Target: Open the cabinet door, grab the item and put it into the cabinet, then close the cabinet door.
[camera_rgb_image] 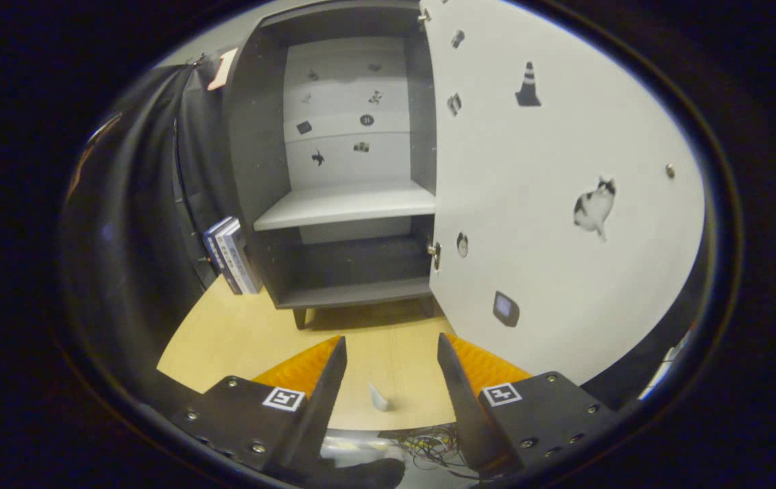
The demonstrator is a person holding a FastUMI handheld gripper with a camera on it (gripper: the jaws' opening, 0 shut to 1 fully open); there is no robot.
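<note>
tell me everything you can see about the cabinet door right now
The cabinet door is a flat white panel, swung wide open to the right of the dark grey cabinet, hung on metal hinges along its left edge. Small picture stickers dot its face, among them a traffic cone and a cat. A small round knob sits near its far edge. It stands upright above the wooden tabletop. The gripper is open just short of it, touching nothing.
</note>
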